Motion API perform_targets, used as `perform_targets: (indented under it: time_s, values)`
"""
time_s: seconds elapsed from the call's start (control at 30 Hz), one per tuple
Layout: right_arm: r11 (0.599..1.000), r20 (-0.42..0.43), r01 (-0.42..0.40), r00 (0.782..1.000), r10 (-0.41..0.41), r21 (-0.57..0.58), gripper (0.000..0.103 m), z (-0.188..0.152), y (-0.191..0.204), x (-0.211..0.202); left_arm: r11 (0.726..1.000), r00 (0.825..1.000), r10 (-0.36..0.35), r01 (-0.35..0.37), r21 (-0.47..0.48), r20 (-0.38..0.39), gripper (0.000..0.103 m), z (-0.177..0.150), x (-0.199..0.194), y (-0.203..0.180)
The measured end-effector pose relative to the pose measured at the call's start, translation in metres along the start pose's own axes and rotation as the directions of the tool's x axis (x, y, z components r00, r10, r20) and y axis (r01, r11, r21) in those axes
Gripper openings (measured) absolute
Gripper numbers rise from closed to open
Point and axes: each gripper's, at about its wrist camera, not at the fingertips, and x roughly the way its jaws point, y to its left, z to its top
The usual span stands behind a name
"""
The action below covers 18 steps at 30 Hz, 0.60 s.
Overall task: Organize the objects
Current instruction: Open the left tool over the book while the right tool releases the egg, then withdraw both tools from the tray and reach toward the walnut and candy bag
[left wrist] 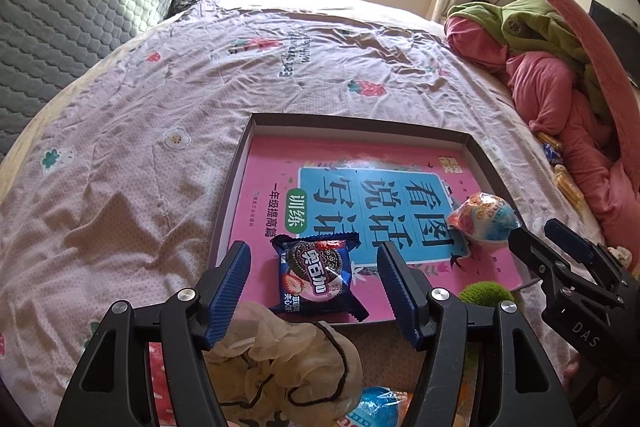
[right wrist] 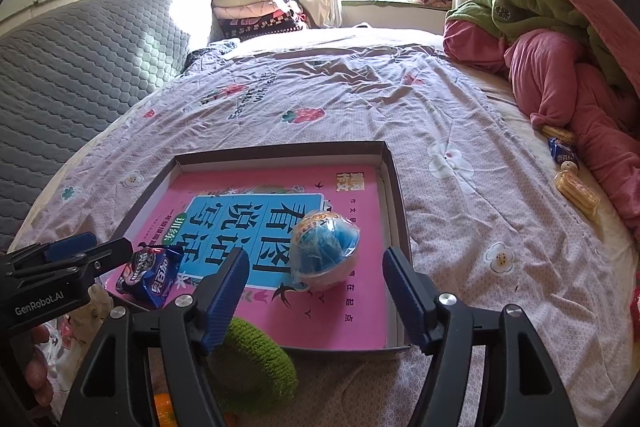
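A shallow cardboard box (left wrist: 256, 123) (right wrist: 394, 171) lies on the bed with a pink book (left wrist: 280, 163) (right wrist: 356, 307) inside it. A blue cookie packet (left wrist: 318, 277) (right wrist: 150, 275) rests on the book's near left part. A wrapped blue and orange toy egg (left wrist: 482, 217) (right wrist: 324, 251) rests on its near right part. My left gripper (left wrist: 314, 287) is open, its fingers on either side of the cookie packet and just short of it. My right gripper (right wrist: 316, 291) is open just short of the egg.
A beige drawstring pouch (left wrist: 280, 359) and a second wrapped egg (left wrist: 378, 405) lie under my left gripper. A green knitted item (right wrist: 256, 355) (left wrist: 486, 293) lies by the box's near edge. Snack packets (right wrist: 576, 193) and piled pink and green bedding (right wrist: 560, 75) sit at the right.
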Motion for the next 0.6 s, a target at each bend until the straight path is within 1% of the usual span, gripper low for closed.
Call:
perform_targets:
  time_s: [0.23,0.47,0.5,0.53,0.6]
  values:
    - [1.0,0.035,-0.003,0.999,0.004,-0.022,0.069,-0.002,0.008,-0.015,1.0,0.999,0.006,-0.006,-0.003,0.046,0.068,-0.006,-0.018,0.006]
    - [0.999,0.07,-0.013,0.997,0.015,-0.03,0.07,-0.004,0.013,-0.031,0.999,0.995,0.04,-0.043,0.028,0.095,0.068,-0.014,-0.036,0.012]
    - [0.999,0.077,-0.014,0.997,0.017,-0.032,0.07,-0.004,0.014,-0.034,0.998,0.994,0.044,-0.048,0.032,0.098,0.069,-0.015,-0.038,0.012]
    - [0.999,0.081,-0.017,0.997,0.019,-0.035,0.07,-0.005,0.016,-0.036,0.998,0.994,0.046,-0.05,0.036,0.101,0.074,-0.017,-0.04,0.013]
    - [0.999,0.089,-0.02,0.996,0.023,-0.038,0.07,-0.006,0.018,-0.04,0.998,0.994,0.045,-0.049,0.044,0.104,0.075,-0.021,-0.043,0.014]
